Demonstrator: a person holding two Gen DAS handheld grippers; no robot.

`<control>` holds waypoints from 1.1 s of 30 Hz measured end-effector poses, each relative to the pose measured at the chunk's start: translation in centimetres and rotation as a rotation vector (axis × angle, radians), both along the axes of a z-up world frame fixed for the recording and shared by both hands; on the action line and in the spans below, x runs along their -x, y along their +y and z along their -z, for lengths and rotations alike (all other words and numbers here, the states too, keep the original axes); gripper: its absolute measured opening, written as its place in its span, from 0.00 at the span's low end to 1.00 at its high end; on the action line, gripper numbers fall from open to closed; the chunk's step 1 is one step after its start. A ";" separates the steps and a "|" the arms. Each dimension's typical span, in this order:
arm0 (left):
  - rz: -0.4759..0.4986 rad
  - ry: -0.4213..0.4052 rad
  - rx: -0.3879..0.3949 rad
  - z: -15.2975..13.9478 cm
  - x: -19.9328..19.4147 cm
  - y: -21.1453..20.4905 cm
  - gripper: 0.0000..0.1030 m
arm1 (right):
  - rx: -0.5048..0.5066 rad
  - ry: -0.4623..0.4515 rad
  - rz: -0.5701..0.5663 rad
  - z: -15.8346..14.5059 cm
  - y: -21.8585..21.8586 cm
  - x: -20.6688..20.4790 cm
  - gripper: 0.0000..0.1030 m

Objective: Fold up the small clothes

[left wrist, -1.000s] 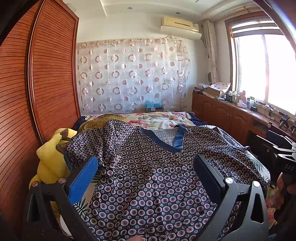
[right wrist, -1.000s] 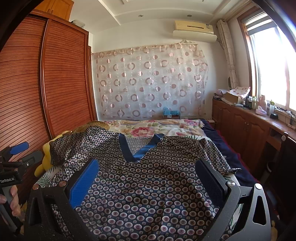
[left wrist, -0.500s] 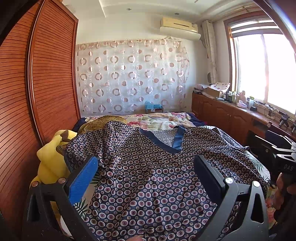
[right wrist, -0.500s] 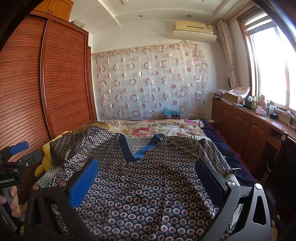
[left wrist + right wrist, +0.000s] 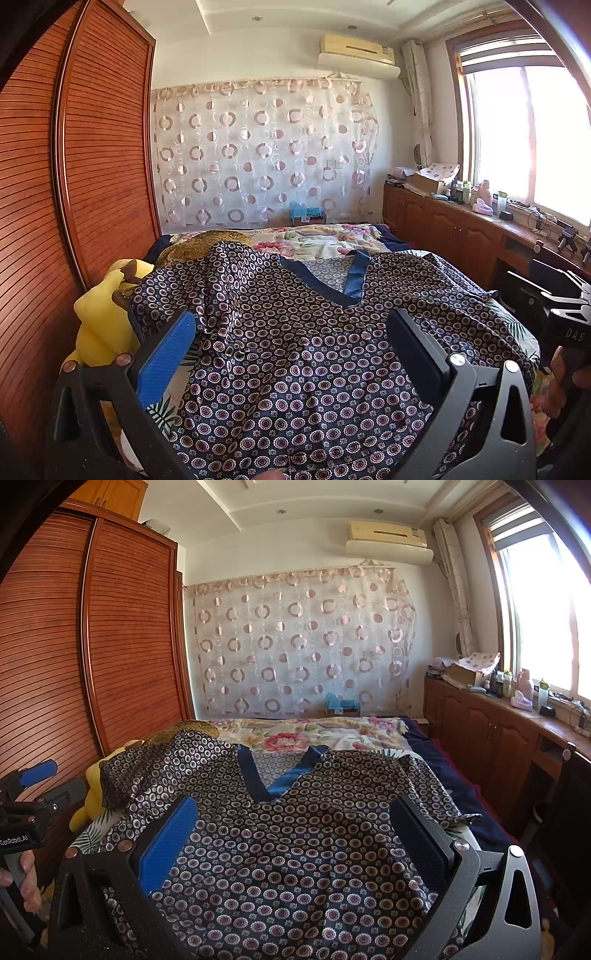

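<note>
A dark navy top (image 5: 295, 354) printed with small circles, with a blue V-neck band (image 5: 354, 280), lies spread front-up on the bed. Its left sleeve drapes over a yellow plush toy. My left gripper (image 5: 291, 339) hovers over the lower left part of the top, fingers wide apart, nothing between them. In the right wrist view the same top (image 5: 303, 849) fills the foreground, and my right gripper (image 5: 295, 823) hangs open above its lower middle. Each gripper shows at the other view's edge, held by a hand.
A yellow plush toy (image 5: 99, 325) sits at the bed's left edge against the wooden slatted wardrobe (image 5: 74, 184). A floral bedspread (image 5: 314, 734) covers the far half of the bed. Wooden cabinets (image 5: 498, 746) with clutter run along the right under the window.
</note>
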State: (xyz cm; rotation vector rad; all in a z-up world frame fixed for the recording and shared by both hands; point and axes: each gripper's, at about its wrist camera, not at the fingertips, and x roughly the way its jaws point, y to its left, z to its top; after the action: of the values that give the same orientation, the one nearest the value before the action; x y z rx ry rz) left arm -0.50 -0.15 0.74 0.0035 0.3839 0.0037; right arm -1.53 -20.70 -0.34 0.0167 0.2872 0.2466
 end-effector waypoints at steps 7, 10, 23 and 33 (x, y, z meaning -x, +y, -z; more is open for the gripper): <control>-0.001 -0.001 -0.001 0.0 0.0 0.0 1.00 | -0.001 0.001 -0.001 0.1 0.1 0.0 1.00; -0.001 -0.002 -0.002 0.0 0.0 -0.1 1.00 | -0.001 0.002 -0.002 0.1 0.1 0.0 1.00; -0.001 -0.001 -0.003 0.0 0.0 -0.1 1.00 | -0.001 0.003 -0.004 0.2 0.2 0.0 1.00; 0.002 0.002 -0.003 -0.1 0.1 -0.3 1.00 | -0.002 0.003 -0.005 0.3 0.2 0.0 1.00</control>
State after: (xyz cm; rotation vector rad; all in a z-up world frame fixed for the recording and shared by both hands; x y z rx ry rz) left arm -0.57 -0.47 0.81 0.0065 0.3861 0.0020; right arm -1.52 -20.46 -0.64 0.0186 0.2904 0.2521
